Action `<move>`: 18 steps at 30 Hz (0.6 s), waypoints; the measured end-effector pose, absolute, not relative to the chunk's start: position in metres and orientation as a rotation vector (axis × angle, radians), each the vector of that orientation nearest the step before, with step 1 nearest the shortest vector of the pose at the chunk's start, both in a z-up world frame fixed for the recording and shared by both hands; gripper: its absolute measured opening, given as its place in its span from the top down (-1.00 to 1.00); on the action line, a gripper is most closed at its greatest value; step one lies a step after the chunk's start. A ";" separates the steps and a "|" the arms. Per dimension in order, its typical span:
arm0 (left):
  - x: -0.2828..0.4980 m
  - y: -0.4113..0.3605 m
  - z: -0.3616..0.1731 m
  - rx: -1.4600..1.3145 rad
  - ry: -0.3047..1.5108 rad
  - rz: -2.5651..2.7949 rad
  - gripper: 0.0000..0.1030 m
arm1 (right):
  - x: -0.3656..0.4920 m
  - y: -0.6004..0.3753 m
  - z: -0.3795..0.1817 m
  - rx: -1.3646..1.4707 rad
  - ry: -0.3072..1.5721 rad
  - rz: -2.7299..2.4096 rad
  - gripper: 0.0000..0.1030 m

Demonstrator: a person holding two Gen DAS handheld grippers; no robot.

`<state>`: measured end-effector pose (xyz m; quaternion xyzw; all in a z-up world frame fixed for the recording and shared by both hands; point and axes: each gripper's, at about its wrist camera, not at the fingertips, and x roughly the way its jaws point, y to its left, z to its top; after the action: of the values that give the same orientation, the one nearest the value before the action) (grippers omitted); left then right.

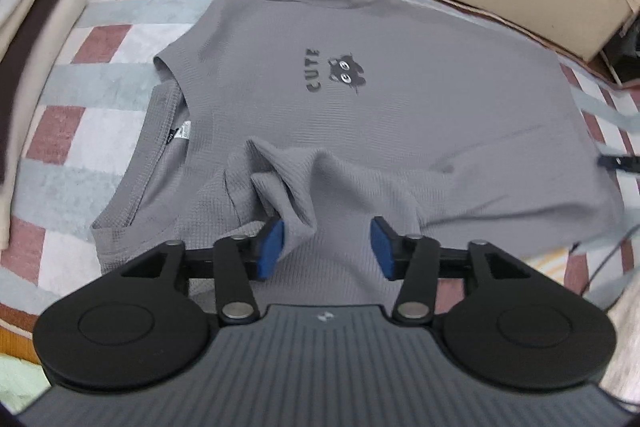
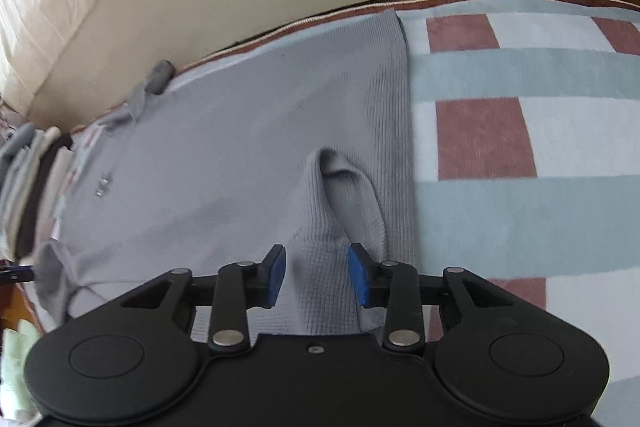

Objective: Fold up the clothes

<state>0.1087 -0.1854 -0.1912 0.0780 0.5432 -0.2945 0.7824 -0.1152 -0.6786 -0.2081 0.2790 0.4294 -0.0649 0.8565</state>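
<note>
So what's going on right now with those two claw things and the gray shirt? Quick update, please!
Left gripper open, fabric bunched between its fingers. Right gripper open over a ridge near the hem. Gray shirt flat on checked rug, one sleeve folded in. Nothing in the way.

Grey waffle-knit shirt (image 1: 400, 115) with black "CUTE" print (image 1: 336, 73), checked pale-blue, white and maroon blanket (image 2: 520, 131), blue-padded black tool (image 1: 326, 247)

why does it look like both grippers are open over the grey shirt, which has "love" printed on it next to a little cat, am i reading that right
Not quite. The print reads "CUTE", not "love"; the left wrist view shows it beside the cat. The rest holds: the left gripper and right gripper are both open over the grey shirt.
</note>
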 end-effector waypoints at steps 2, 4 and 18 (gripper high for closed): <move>0.106 -0.186 -0.197 0.194 1.195 -0.654 -0.07 | -0.114 -0.671 -0.213 0.583 0.912 -0.140 0.08; 0.103 -0.186 -0.202 0.219 1.217 -0.672 -0.04 | -0.115 -0.660 -0.210 0.560 0.900 -0.112 0.08; 0.105 -0.179 -0.186 0.128 1.192 -0.690 0.96 | -0.091 -0.582 -0.160 0.325 0.792 0.225 0.68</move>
<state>0.1053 -0.1790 -0.1856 0.0591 0.5496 -0.3181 0.7702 -0.0914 -0.5817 -0.1595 0.1570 0.3834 0.1087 0.9036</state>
